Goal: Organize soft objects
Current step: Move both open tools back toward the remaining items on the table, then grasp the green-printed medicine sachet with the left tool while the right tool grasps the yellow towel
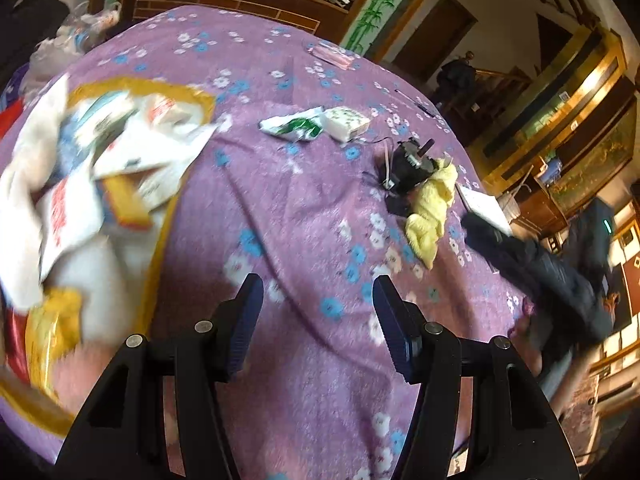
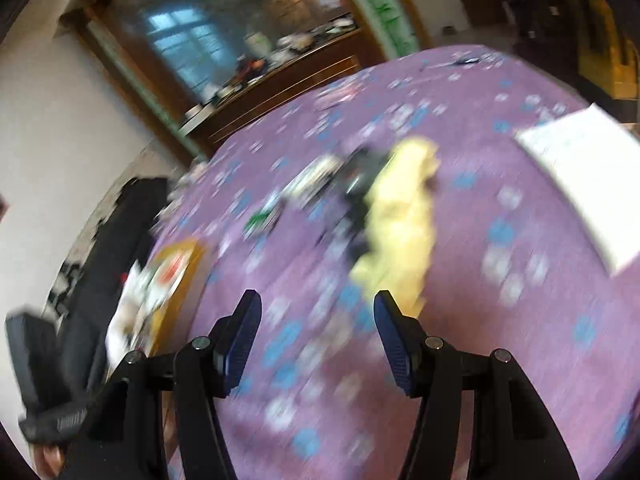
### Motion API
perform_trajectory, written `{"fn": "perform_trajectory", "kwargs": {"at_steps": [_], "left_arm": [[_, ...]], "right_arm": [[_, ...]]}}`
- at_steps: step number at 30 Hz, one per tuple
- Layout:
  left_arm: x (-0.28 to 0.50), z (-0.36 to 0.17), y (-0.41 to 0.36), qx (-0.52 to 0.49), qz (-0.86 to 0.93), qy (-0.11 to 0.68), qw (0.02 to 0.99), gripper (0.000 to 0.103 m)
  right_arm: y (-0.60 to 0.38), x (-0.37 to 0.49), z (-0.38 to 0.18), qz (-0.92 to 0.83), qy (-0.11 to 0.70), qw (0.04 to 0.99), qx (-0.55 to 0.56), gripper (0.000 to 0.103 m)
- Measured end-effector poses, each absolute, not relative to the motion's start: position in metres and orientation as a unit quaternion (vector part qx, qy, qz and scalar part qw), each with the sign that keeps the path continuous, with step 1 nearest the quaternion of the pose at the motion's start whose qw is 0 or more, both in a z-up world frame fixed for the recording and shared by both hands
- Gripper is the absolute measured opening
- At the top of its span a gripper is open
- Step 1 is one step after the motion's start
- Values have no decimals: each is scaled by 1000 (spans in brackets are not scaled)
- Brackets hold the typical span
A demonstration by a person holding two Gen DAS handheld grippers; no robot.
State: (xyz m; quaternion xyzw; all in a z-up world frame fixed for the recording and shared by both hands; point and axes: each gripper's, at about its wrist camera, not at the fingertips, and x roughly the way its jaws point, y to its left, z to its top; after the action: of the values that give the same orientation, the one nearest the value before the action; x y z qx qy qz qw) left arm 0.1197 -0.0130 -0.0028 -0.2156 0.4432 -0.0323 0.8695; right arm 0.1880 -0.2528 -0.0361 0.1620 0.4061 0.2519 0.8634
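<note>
A crumpled yellow cloth (image 1: 430, 208) lies on the purple flowered blanket (image 1: 280, 208), against a black motor-like part (image 1: 408, 166). My left gripper (image 1: 318, 300) hovers open over bare blanket, well short of the cloth, with nothing between its fingers. In the blurred right wrist view the same yellow cloth (image 2: 404, 220) lies just beyond my right gripper (image 2: 318, 312), which is open and empty; its right fingertip (image 2: 386, 304) sits near the cloth's near end. A tissue pack (image 1: 346, 122) and a green-printed wrapper (image 1: 294, 126) lie farther back.
A pile of white plastic bags and packets (image 1: 80, 184) on a gold-trimmed cloth fills the left. A white notebook (image 2: 580, 176) lies at the blanket's right edge. A dark-sleeved arm (image 1: 540, 268) reaches in from the right. A wooden sideboard (image 1: 224, 0) stands behind.
</note>
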Motion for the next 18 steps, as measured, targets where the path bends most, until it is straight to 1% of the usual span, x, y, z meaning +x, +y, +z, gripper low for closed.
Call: {"fn": "perform_trajectory", "kwargs": {"at_steps": [3,6,7,8,9,11,15,18], "left_arm": [[138,5,-16,-193,-32,442,875,57],[160,8,-16,-178,-32,448,875,57],[171,8,-15,-172,-23,458,872,57],[179,8,-15,-169,-22,464,869,57],[190,8,-16,-159,-24,472,867,57],[212,9,-20,-129,-27,484,865,57],[263,1,-27,-43,-20,502,863,57],[295,-12,-22,-44,-22,524,851,57]], "right_arm": [[-257,233,-43,219,417,869,151,59],[-259,262,-68,214,444,854,168,58],[-262,266,-80,215,456,842,190,56],[-264,267,-87,227,465,830,209,50],[-267,268,-92,235,470,821,225,49],[-270,264,-89,230,465,824,228,46],[-276,260,-86,226,461,824,241,45],[-280,253,-79,222,446,834,236,44]]}}
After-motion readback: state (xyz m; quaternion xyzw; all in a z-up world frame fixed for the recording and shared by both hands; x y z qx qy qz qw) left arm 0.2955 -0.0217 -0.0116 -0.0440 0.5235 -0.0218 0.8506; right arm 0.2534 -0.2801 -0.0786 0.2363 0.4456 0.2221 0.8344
